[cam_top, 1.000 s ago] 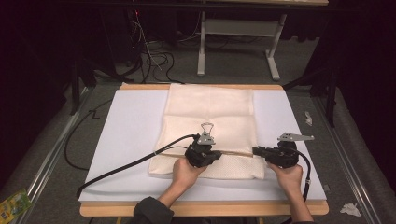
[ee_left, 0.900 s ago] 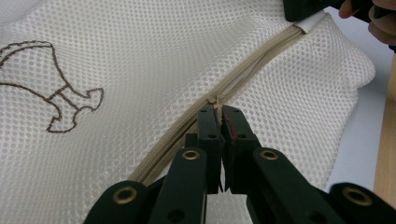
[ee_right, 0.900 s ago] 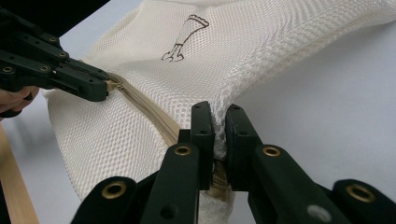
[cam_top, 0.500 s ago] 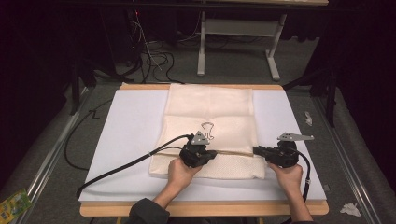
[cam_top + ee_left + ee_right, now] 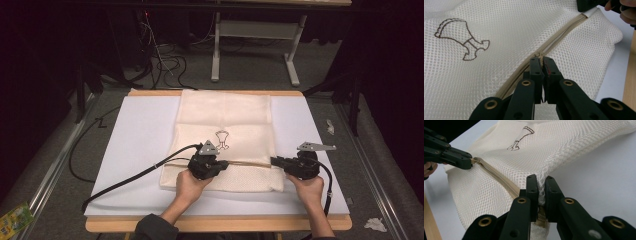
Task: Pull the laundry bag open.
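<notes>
Two black fingers (image 5: 541, 61) pinch the cream mesh bag's (image 5: 506, 30) ribbed zipper (image 5: 559, 37).

Wooden table (image 5: 150, 93), white sheet (image 5: 135, 145) on it, mesh bag (image 5: 225, 115) atop

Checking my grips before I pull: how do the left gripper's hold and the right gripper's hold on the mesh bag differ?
The left gripper pinches the zipper pull partway along the zipper; the right gripper clamps the mesh bag itself at its zipper-end edge. In the high view the left gripper sits near the bag's middle, the right at its side edge. Both are shut.
</notes>
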Available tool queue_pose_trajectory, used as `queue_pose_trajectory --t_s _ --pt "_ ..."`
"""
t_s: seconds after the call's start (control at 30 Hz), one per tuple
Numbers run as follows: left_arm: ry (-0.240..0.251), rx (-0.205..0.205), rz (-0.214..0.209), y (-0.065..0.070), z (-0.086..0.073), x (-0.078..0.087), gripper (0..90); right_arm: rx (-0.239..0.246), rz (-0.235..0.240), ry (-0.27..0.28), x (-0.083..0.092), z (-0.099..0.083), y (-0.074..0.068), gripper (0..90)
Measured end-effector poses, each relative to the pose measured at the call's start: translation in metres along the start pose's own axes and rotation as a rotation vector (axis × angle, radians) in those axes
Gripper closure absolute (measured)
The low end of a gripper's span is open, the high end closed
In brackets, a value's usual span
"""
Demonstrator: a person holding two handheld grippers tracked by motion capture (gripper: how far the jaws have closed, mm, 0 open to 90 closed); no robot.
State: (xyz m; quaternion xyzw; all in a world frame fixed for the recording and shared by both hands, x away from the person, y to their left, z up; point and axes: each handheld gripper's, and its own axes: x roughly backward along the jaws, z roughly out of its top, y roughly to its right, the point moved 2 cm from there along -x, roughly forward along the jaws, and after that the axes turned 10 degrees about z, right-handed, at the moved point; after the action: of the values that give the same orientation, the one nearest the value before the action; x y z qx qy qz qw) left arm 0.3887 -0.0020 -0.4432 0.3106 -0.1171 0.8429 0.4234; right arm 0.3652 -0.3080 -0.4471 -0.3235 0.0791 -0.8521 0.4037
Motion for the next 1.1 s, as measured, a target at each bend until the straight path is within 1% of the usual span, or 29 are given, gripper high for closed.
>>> queue_pose_trajectory --t_s 0.13,0.2,0.3,0.4,0.43,0.6,0.63,0.7,0.83,0.87,0.93,0.97,1.07,1.1 --pt "0.003 -0.006 0.001 0.001 0.0 0.002 86.9 0.0 0.002 -0.003 0.0 0.0 0.0 85.0" --pt "0.002 -0.007 0.005 0.0 0.0 0.002 86.9 -0.002 0.002 0.004 0.0 0.0 0.0 85.0" --pt "0.004 0.003 0.006 -0.002 -0.001 0.004 86.9 -0.008 -0.001 0.006 0.0 0.0 0.0 85.0" --pt "0.002 0.001 0.01 -0.004 -0.003 0.006 86.9 -0.004 -0.005 0.006 0.001 0.0 0.0 85.0" --pt "0.007 0.01 0.01 -0.006 -0.004 0.007 86.9 0.0 -0.007 0.004 0.0 0.0 0.0 85.0" --pt "0.01 0.008 0.011 -0.007 -0.006 0.01 86.9 0.0 -0.005 0.003 -0.001 0.0 -0.001 85.0" --pt "0.012 0.011 0.018 -0.008 -0.006 0.01 86.9 -0.001 -0.005 0.002 -0.001 0.0 -0.001 85.1" --pt "0.01 0.017 0.012 -0.009 -0.006 0.011 86.9 -0.002 -0.005 -0.001 -0.001 -0.001 0.0 85.1" --pt "0.012 0.011 0.02 -0.009 -0.005 0.013 86.9 0.001 -0.005 0.003 -0.001 0.0 -0.001 85.1" --pt "0.014 0.011 0.027 -0.01 -0.006 0.015 86.9 0.002 -0.009 0.004 -0.002 0.0 -0.001 85.1" --pt "0.019 0.019 0.026 -0.012 -0.006 0.016 86.9 0.0 -0.009 0.003 -0.002 0.0 -0.001 85.1" --pt "0.017 0.014 0.03 -0.013 -0.007 0.018 86.9 -0.002 -0.01 0.003 -0.002 0.0 -0.001 85.1" --pt "0.021 0.022 0.031 -0.015 -0.008 0.02 86.9 0.005 -0.012 0.004 -0.002 0.0 -0.001 85.1" --pt "0.021 0.022 0.03 -0.016 -0.009 0.021 86.9 -0.001 -0.008 0.004 -0.003 0.001 -0.002 85.1"
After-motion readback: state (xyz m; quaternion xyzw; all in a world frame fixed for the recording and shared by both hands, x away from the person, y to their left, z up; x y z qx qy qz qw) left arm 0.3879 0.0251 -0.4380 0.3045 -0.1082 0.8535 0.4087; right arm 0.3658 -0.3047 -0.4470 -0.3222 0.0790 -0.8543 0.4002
